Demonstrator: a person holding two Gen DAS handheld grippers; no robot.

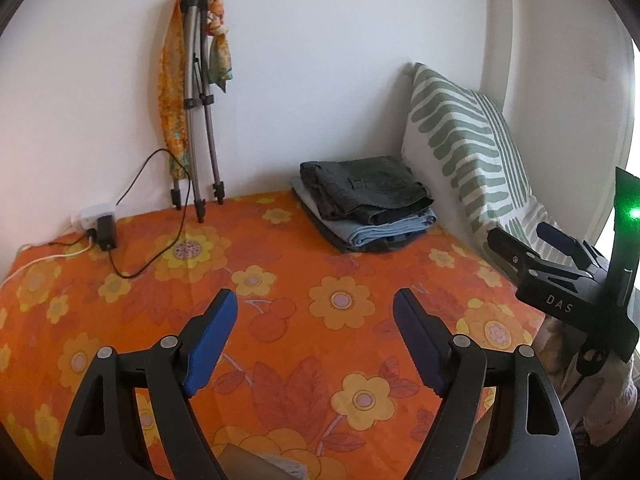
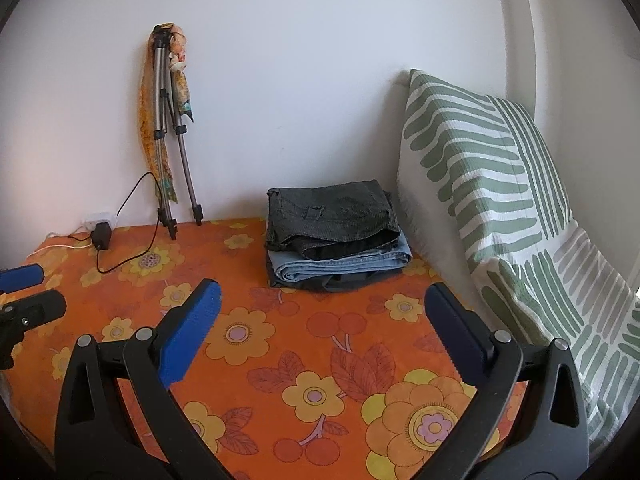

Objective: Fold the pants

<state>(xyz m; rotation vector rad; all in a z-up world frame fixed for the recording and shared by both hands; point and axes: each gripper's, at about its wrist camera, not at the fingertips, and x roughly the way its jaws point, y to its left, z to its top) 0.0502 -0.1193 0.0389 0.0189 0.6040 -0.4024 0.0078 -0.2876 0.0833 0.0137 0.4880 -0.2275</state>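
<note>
A stack of folded pants [image 1: 366, 202] lies at the back of the bed, dark grey pair on top, light blue jeans [image 1: 384, 230] under it, another dark pair at the bottom. The stack also shows in the right wrist view [image 2: 336, 236]. My left gripper [image 1: 316, 308] is open and empty above the orange flowered bedsheet [image 1: 256, 280], well short of the stack. My right gripper [image 2: 324, 300] is open and empty, also in front of the stack; it shows at the right edge of the left wrist view [image 1: 532, 240]. The left gripper's fingertips [image 2: 24, 276] show at the left edge of the right wrist view.
A green-and-white striped pillow [image 2: 492, 200] leans on the wall right of the stack. A folded tripod [image 1: 200, 112] with an orange scarf leans on the back wall. A black charger [image 1: 105, 232] with cable lies at the back left of the bed.
</note>
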